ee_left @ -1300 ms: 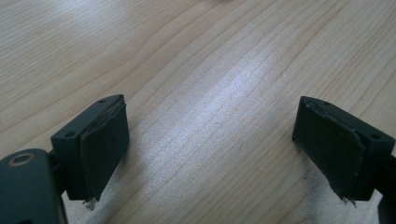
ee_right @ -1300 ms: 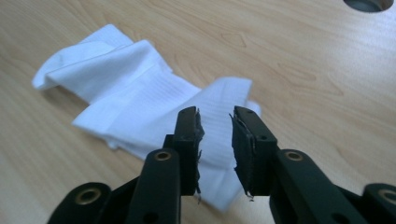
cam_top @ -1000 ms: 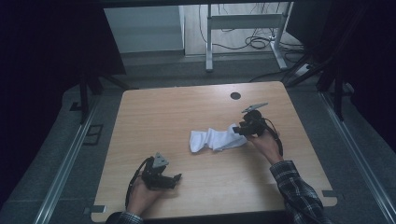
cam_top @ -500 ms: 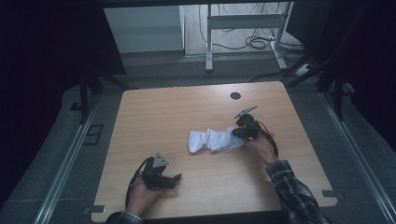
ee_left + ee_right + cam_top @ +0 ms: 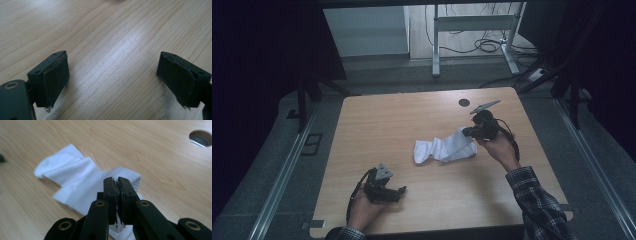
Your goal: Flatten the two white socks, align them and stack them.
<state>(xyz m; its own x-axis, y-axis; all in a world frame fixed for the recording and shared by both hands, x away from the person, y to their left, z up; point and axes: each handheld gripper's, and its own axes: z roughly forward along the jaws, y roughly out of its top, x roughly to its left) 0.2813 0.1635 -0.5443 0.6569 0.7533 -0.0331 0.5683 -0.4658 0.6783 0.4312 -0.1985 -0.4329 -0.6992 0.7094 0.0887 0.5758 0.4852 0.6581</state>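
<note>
Right tongs (image 5: 117,187) pressed together on the near end of the white sock (image 5: 443,148), pinching just a thin bit of fabric at the edge. Left tongs (image 5: 112,80) spread wide, nothing between them, parked low over bare surface (image 5: 377,130) well apart from the sock, near the front left corner in the high view. Sock lies about mid-surface, slightly right of centre, near the round hole (image 5: 464,102). Risk as we judge it: the bite is shallow, so a quick lift or drag could slip the fabric out, or the sock bunches and unfolds. Long axis runs left-right across the surface, tilted up toward the right tongs; rounded end points left.
</note>
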